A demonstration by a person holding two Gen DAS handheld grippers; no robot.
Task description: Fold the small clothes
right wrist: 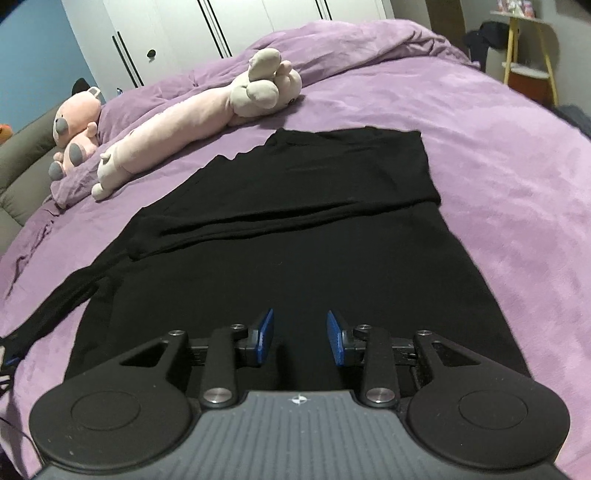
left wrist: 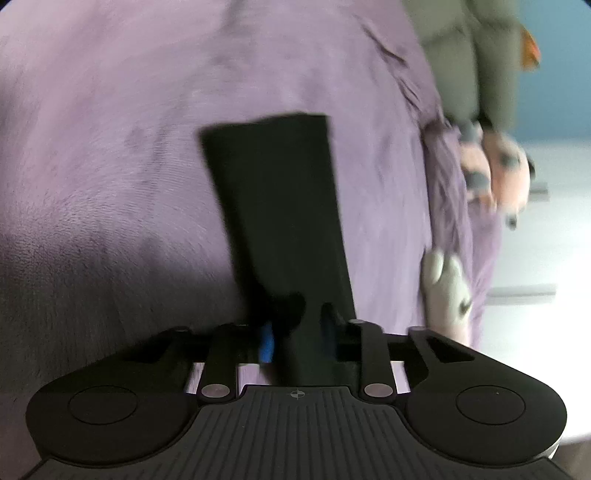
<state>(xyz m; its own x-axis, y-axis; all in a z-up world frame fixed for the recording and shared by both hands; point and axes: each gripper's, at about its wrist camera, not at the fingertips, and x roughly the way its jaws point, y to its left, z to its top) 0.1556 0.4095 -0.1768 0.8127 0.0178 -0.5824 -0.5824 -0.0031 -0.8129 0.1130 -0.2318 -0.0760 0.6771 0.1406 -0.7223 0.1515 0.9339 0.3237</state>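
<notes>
Left claw clenched on sleeve, lifting it to fold; right claw released above garment.

Purple bedspread, white wardrobe, perhaps sofa

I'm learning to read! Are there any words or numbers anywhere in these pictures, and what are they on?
No words or numbers can be read anywhere.
The black garment shows no label or print.
The long pink plush toy and pink teddy show no readable tags.
A small cross-in-circle mark, not a word, sits on the right hand-held gripper.
The left wrist view is too blurred to read anything.
</notes>
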